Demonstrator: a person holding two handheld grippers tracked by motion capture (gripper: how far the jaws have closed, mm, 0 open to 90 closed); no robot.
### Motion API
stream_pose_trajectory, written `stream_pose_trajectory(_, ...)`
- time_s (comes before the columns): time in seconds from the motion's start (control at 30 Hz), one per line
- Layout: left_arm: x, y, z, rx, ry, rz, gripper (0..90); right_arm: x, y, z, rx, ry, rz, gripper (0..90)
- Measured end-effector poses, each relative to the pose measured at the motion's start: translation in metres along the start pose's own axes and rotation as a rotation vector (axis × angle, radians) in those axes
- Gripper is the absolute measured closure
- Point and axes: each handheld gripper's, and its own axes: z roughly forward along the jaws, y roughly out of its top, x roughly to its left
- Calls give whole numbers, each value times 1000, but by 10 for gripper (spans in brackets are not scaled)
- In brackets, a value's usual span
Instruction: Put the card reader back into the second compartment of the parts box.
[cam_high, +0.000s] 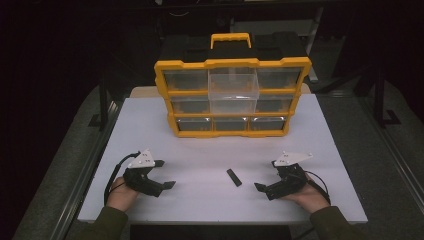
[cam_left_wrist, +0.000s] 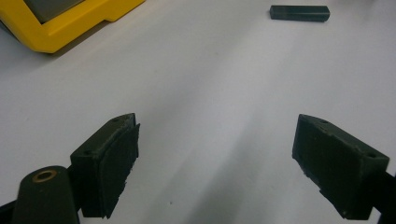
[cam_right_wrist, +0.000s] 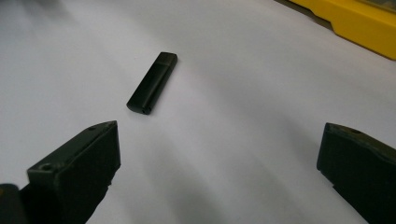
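1. So there's a white desk (cam_high: 320, 150) with a yellow organizer box (cam_high: 232, 97) standing upright at the far side, black handle frame with a yellow grip on top, clear little drawers in three rows.
2. One clear drawer (cam_high: 233, 91) in the middle column is sticking out toward the person, past the front of the others.
3. A small black stick (cam_high: 233, 177), looks like a USB flash drive, lies flat on the desk in the near half, a bit right of center, well apart from the box.
4. Left gripper (cam_high: 167, 173) sits near the front-left of the desk, held in the person's left hand (cam_high: 121, 194), jaws spread wide with nothing between them. In the left gripper view its pads (cam_left_wrist: 114, 168) hover over bare desk, the stick (cam_left_wrist: 300, 12) far off at the top and a yellow corner of the box (cam_left_wrist: 70, 23) at upper left.
5. Right gripper (cam_high: 267, 175) is at the front-right in the right hand (cam_high: 304, 192), jaws also wide apart and empty. It's near the stick, not touching.
6. In the right gripper view the stick (cam_right_wrist: 152, 83) lies just beyond the left jaw, angled, with the box edge (cam_right_wrist: 359, 23) at upper right.
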Motion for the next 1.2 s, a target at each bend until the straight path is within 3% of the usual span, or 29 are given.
stream_pose_trajectory(1.2, 0, -2, 2, 10, -10, -14, 145, 5, 23, 2, -15, 40, -29, 0)
